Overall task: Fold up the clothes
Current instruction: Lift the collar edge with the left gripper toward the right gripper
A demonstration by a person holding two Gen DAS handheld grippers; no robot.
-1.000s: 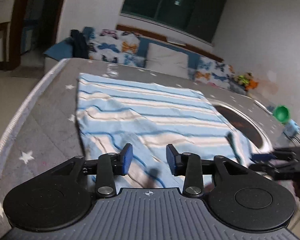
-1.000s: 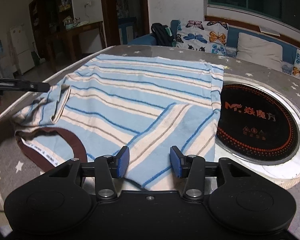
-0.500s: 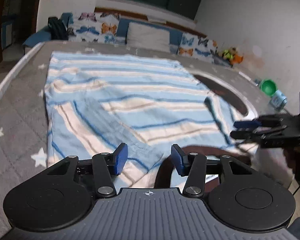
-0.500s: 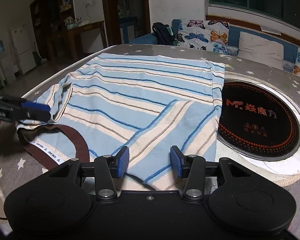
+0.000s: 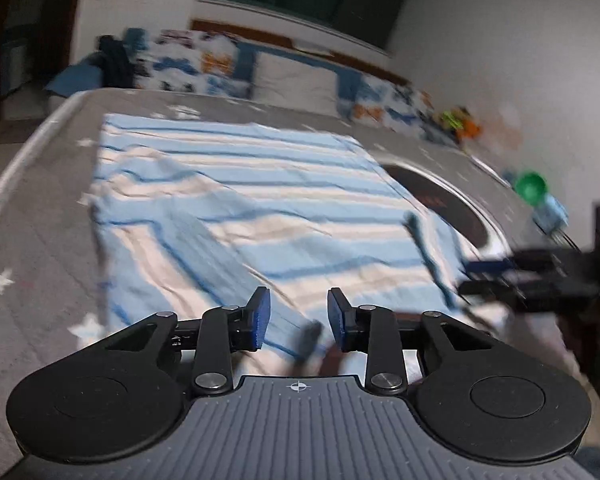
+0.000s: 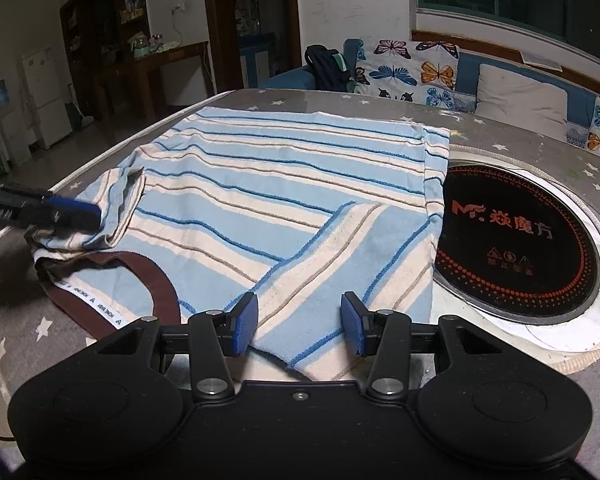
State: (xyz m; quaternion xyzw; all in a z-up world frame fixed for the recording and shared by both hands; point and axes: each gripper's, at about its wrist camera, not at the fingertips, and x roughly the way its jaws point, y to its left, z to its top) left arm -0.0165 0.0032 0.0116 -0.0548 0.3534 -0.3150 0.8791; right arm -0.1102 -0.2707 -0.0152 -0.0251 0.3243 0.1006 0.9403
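Hovering over striped shirt, both grippers' jaws open, empty

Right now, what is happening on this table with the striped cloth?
A person is folding a striped shirt on a grey star-patterned table, with one hand-held gripper in each hand. Both sleeves are already folded in over the body. The left hand-held gripper and the right hand-held gripper are both open and hold nothing, each near a shoulder at the collar end. The shirt's edge overlaps a round black cooktop.

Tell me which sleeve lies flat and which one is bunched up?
The sleeve in front of the right hand-held gripper lies flat. The far sleeve, beside the left hand-held gripper, is bunched.
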